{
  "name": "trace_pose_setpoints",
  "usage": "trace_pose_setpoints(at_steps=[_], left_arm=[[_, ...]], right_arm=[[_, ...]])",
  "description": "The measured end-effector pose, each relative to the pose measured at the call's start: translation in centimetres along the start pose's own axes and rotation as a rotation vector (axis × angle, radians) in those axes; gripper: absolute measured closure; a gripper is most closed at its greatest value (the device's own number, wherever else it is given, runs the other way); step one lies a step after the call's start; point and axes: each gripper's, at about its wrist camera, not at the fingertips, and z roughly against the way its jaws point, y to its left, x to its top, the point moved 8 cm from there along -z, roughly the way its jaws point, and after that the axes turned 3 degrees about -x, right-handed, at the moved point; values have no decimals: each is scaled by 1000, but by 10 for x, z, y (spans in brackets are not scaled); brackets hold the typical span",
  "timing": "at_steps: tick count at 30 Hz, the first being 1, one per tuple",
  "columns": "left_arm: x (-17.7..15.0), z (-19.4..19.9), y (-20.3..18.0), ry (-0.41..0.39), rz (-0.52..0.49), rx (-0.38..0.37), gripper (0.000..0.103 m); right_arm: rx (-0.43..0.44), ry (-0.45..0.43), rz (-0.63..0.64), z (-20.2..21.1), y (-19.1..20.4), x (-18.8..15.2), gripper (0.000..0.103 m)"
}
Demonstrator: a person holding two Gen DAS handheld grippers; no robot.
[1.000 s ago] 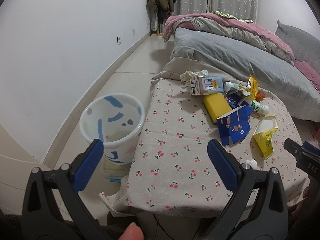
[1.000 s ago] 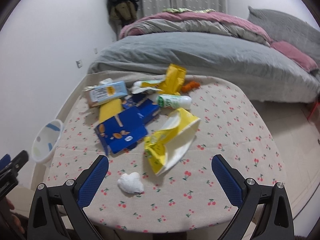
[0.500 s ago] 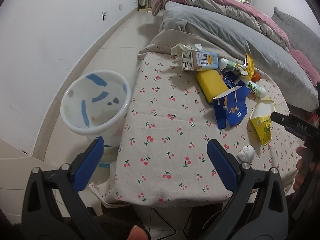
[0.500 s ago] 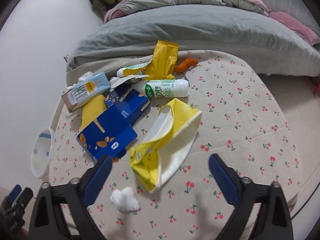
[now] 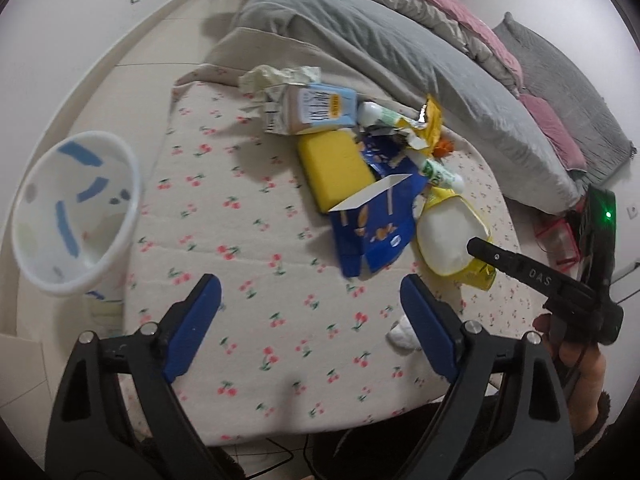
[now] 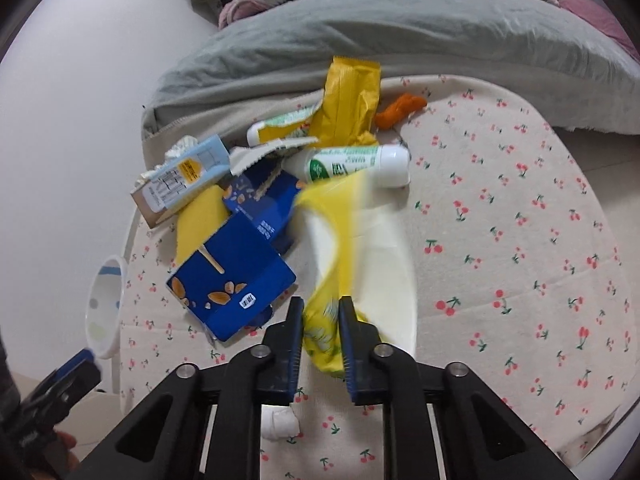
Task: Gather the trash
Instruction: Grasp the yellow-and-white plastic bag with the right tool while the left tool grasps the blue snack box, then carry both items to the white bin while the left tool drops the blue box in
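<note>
My right gripper (image 6: 320,320) is shut on the near end of a yellow and white snack bag (image 6: 360,240), which also shows in the left wrist view (image 5: 448,236). Beside it lie a blue almond box (image 6: 232,280), a yellow sponge (image 5: 334,164), a milk carton (image 5: 316,108), a white and green bottle (image 6: 356,160) and a yellow wrapper (image 6: 348,96). A crumpled white tissue (image 6: 280,422) lies under my right gripper. My left gripper (image 5: 312,320) is open and empty over the table's near edge. A white bin with blue marks (image 5: 68,216) stands on the floor at the left.
The table wears a cherry-print cloth (image 5: 248,248). A bed with a grey duvet (image 5: 400,48) runs right behind it. An orange scrap (image 6: 400,110) lies near the far edge. A white wall (image 6: 60,120) is at the left.
My right gripper moved forward and closed on the yellow snack bag. My left gripper moved forward and to the right over the table, still open.
</note>
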Motion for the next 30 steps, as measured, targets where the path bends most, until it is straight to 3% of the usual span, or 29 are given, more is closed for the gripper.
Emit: trace_pose_setpoints(at_steps=[6, 11, 17, 19, 24, 30], left_arm=[[13, -38, -19, 52, -99, -59, 25], [19, -62, -20, 41, -153, -76, 28], [23, -76, -23, 50, -107, -166, 29], [23, -80, -23, 57, -94, -182, 34], [18, -87, -13, 93, -5, -211, 60], [9, -76, -10, 89, 63, -300, 71]], right_arm=[[22, -59, -13, 23, -6, 6, 87], [35, -105, -43, 36, -13, 14, 87], [36, -129, -64, 40, -18, 20, 87], [34, -127, -72, 38, -20, 20, 87], [34, -118, -107, 34, -28, 18, 87], [42, -102, -134, 28, -32, 11, 87]])
